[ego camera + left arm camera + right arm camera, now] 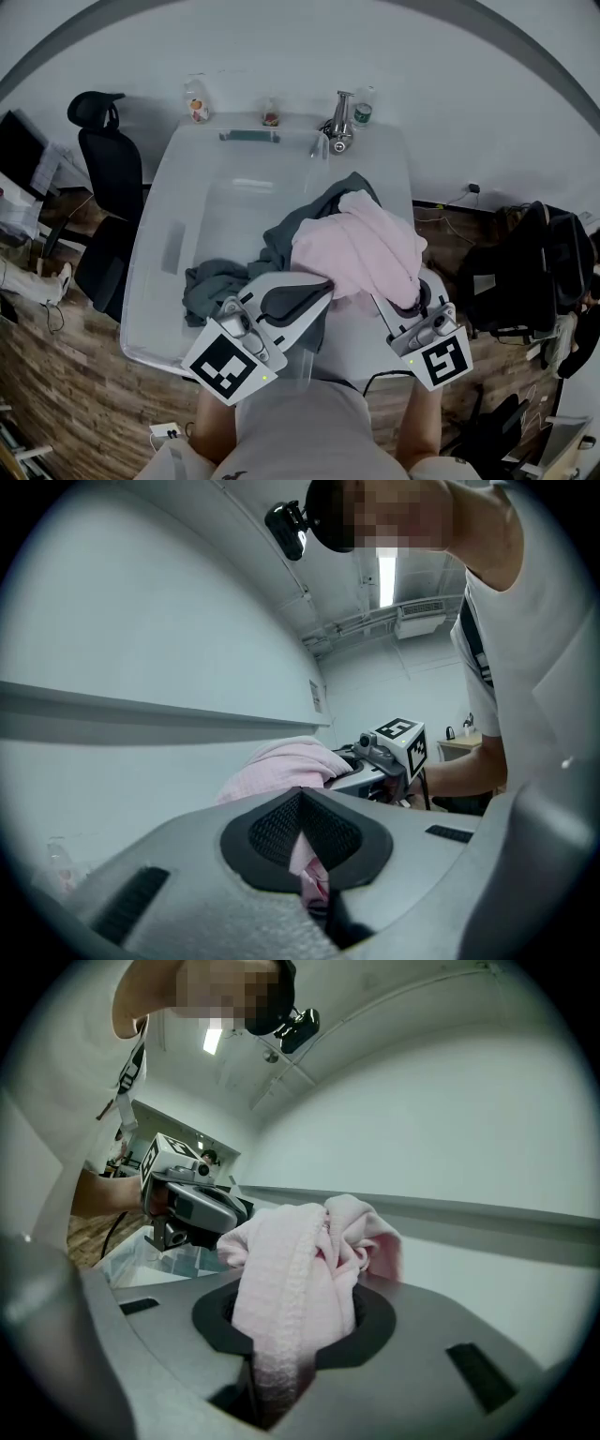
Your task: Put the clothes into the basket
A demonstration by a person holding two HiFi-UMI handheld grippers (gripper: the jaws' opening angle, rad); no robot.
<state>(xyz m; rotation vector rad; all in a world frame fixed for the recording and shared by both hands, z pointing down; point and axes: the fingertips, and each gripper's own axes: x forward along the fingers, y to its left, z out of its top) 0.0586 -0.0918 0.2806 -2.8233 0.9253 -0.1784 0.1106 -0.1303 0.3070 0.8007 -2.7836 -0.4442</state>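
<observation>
A pink garment (356, 248) hangs bunched above the white table (178, 234), held between both grippers. My left gripper (317, 292) is shut on its near left edge; in the left gripper view a strip of the pink garment (307, 860) shows pinched between the dark pads. My right gripper (411, 302) is shut on the garment's right side, and in the right gripper view the pink garment (295, 1269) spills thickly out of the jaws. A grey-green garment (220, 281) lies crumpled on the table below and left of the pink one. No basket is in view.
A faucet (339, 122) and small bottles (197, 108) stand at the table's far edge. A black office chair (108, 159) is at the left, dark chairs (539, 262) at the right. The floor around is wood-patterned.
</observation>
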